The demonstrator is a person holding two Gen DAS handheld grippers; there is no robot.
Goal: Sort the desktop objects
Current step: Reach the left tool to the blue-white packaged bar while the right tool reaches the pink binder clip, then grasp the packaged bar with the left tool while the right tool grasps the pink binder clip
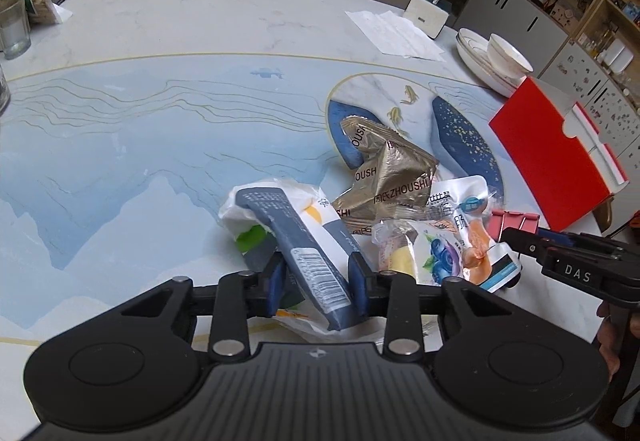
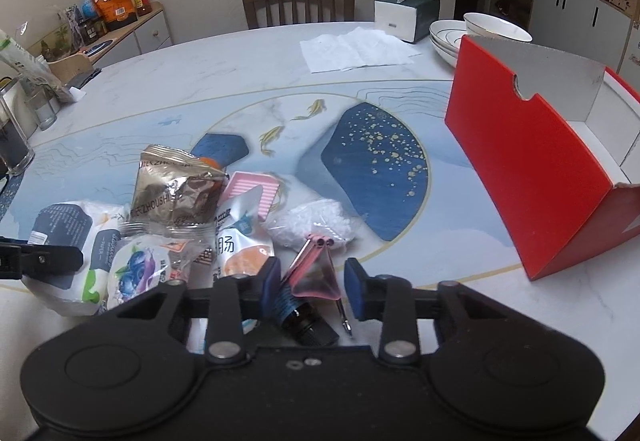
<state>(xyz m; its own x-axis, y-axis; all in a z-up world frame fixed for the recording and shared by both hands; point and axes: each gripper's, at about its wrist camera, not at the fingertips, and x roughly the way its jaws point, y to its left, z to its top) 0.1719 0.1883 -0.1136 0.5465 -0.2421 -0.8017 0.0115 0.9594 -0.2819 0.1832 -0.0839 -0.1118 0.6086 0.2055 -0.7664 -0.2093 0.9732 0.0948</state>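
Note:
A pile of small items lies on the blue-patterned table point(image 1: 160, 145). My left gripper point(image 1: 316, 279) is shut on a blue-and-white tissue pack point(image 1: 304, 237), and both pads press its sides. In the right wrist view my right gripper point(image 2: 312, 281) is shut on a pink binder clip point(image 2: 316, 277) that lies over a small dark bottle point(image 2: 308, 325). Around them lie a gold snack wrapper point(image 1: 392, 177), a blueberry jelly cup point(image 2: 136, 273) and a sausage packet point(image 2: 240, 253). An open red box point(image 2: 532, 177) stands to the right.
At the back right are stacked white bowls and plates point(image 2: 496, 27), a tissue box point(image 2: 404, 15) and a sheet of paper point(image 2: 352, 49). A wooden chair point(image 2: 298, 1) stands behind the table. Glasses point(image 1: 14, 29) sit at the far left. A bag of white bits point(image 2: 312, 221) lies beside the pile.

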